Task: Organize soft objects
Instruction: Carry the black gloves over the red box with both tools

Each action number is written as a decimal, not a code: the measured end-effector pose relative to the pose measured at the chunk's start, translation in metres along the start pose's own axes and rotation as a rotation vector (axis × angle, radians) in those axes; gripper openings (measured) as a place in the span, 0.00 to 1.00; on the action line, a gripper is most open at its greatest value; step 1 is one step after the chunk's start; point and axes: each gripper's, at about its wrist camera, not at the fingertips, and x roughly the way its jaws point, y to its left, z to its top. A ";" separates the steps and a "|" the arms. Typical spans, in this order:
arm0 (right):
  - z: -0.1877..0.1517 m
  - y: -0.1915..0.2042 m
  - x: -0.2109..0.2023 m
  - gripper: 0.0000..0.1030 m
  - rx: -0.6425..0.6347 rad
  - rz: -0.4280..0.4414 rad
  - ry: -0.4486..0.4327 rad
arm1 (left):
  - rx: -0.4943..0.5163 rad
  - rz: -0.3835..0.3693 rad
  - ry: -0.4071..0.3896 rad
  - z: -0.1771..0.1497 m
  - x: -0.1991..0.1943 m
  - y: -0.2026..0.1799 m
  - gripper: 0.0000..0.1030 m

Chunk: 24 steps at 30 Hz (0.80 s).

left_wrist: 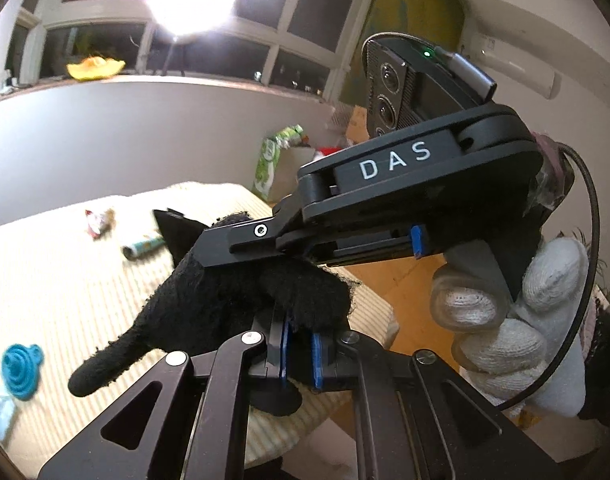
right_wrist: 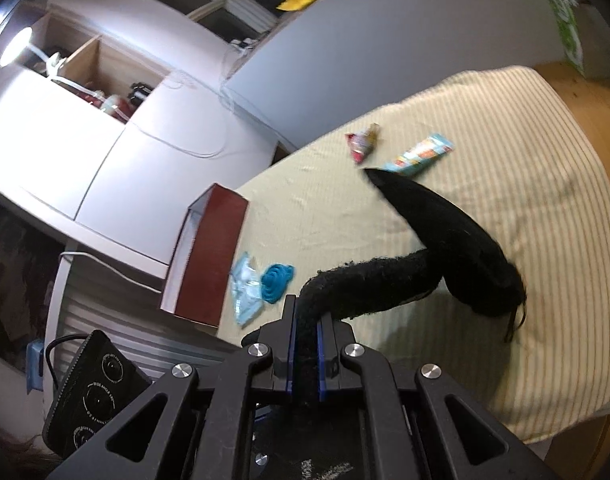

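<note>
A black fuzzy soft cloth, perhaps a glove or sock [left_wrist: 225, 300], hangs above the striped table cover [left_wrist: 65, 280], held by both grippers. My left gripper [left_wrist: 301, 354] is shut on its lower edge, and a finger-like end droops to the lower left. A gloved hand [left_wrist: 501, 320] holds the right gripper in from the right, its fingers [left_wrist: 241, 240] lying over the cloth. In the right wrist view my right gripper [right_wrist: 307, 344] is shut on a fuzzy strip of the black cloth [right_wrist: 445, 240], which rises to a smooth pointed end.
On the striped cover [right_wrist: 505, 140] lie a red snack packet [right_wrist: 363, 144], a teal tube [right_wrist: 423, 154], a blue ribbed silicone piece [right_wrist: 279, 280] and a pale blue packet [right_wrist: 245, 288]. A red open box [right_wrist: 209, 256] stands at its left edge. A green bag [left_wrist: 271, 164] stands beyond.
</note>
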 end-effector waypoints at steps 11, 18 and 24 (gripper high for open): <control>0.029 0.061 0.023 0.07 -0.126 0.037 0.008 | -0.012 0.094 -0.088 0.020 -0.031 0.033 0.07; 0.049 0.105 0.043 0.07 -0.211 0.077 0.017 | -0.009 0.178 -0.146 0.033 -0.057 0.054 0.07; 0.065 0.147 0.070 0.07 -0.280 0.125 0.046 | -0.030 0.263 -0.192 0.037 -0.091 0.077 0.07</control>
